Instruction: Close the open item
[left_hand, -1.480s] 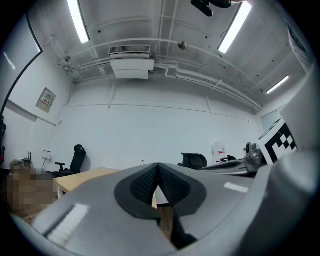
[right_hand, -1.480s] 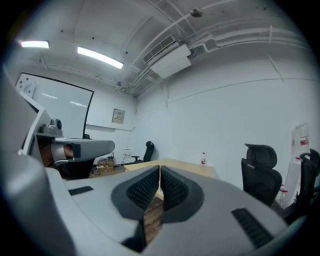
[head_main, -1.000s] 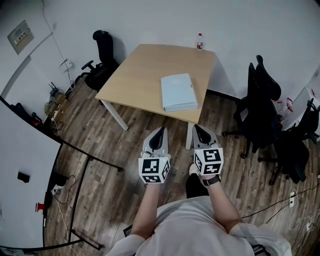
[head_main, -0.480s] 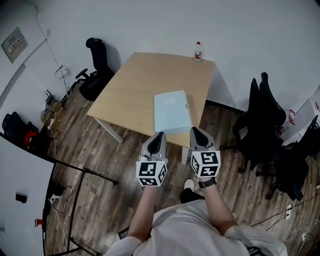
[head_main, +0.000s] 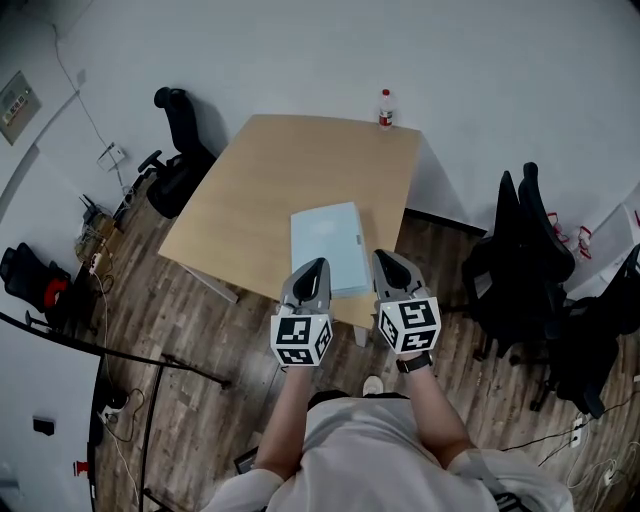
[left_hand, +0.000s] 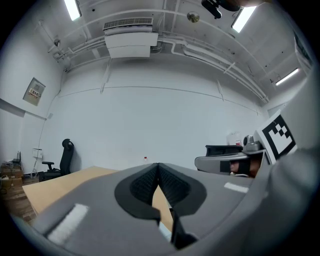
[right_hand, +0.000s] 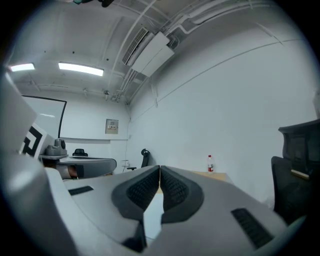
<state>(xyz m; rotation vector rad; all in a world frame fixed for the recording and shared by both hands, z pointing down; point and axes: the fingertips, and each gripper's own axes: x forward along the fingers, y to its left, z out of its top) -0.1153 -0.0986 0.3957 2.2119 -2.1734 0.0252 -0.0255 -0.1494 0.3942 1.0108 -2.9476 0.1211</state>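
Forearms reach forward in parallel, holding the left tongs (head_main: 317, 266) and right tongs (head_main: 383, 259) side by side at the near edge of the surface (head_main: 250, 190). Both pairs are pressed together at the tips and grip nothing. The pale-blue flat item (head_main: 325, 238) lies on the surface, just before the tips.

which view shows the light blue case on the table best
The head view: it shows nearly the whole light blue case from above, flat near the table edge. The left gripper view and right gripper view each catch only a pale sliver of it behind their shut jaws.
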